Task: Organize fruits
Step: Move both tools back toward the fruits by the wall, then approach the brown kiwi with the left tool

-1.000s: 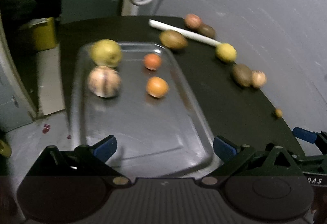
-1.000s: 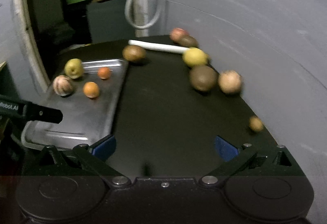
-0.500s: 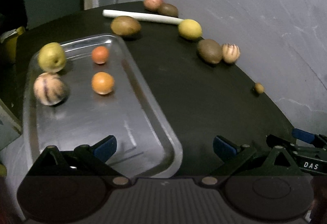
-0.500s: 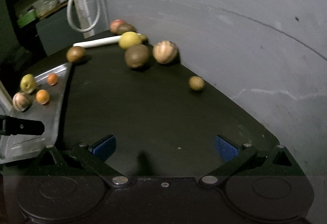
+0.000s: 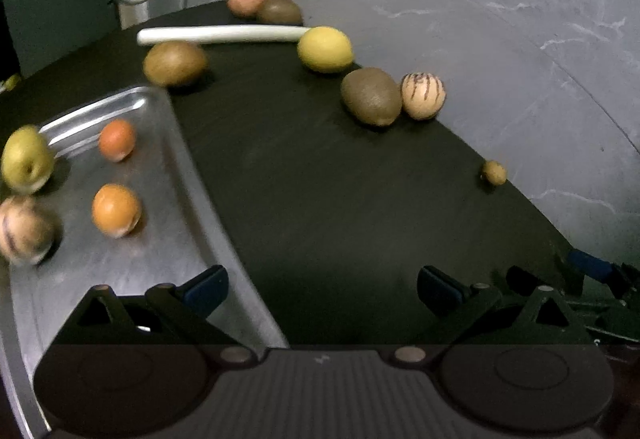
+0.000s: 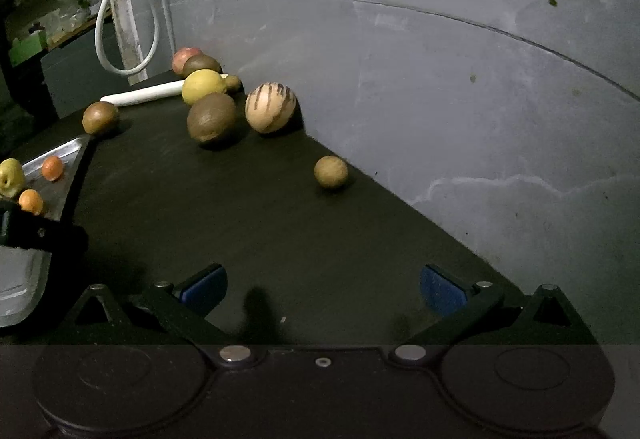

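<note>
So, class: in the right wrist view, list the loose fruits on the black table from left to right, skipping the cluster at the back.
Brown kiwi near the metal tray → larger brown kiwi → striped cream melon → small tan round fruit.

We see a dim utility or storage room: a bare grey plaster wall with cracks, a white cable looped on a post, cluttered shelves behind, and a dark bench.

Black claw, blue fingertips, silver screws.
</note>
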Available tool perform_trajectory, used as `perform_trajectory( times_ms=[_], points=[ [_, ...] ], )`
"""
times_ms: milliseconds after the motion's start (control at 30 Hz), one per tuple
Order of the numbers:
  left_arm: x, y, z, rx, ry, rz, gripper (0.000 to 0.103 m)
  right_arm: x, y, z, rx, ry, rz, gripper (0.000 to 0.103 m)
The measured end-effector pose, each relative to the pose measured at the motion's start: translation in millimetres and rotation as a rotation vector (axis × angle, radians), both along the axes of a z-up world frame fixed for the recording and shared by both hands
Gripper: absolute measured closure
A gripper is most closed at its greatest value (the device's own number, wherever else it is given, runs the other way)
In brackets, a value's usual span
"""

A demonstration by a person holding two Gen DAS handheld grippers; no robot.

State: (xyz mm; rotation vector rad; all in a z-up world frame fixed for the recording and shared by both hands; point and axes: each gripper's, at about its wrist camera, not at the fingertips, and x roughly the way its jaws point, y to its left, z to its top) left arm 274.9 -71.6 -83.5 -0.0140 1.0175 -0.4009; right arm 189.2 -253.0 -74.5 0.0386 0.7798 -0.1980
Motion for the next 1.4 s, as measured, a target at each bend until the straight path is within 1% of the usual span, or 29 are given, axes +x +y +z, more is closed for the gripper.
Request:
perform_trajectory(
  times_ms=[300, 433, 633, 967, 1400],
  points=[
    [45, -35, 2, 0.028, -0.092, -0.083, 0.001, 27, -13, -6, 0.007, -0.023, 0.038, 0.001],
    [60, -45, 2, 0.029, -0.112, -0.105, 0.001, 38, -15, -7, 0.012, -0.031, 0.057, 0.001],
    [76, -57, -3, 0.028, -0.129, -0.137, 0.001, 49, -17, -11, 0.017, -0.04, 0.067, 0.004],
    [98, -78, -9, 0.049, -0.166, -0.217, 0.001, 62, -15, -14, 0.021, -0.061, 0.067, 0.009],
    [120, -84, -17, 0.059, -0.171, -0.266, 0.001, 72, -15, -19, 0.015, -0.065, 0.061, 0.022]
  ],
)
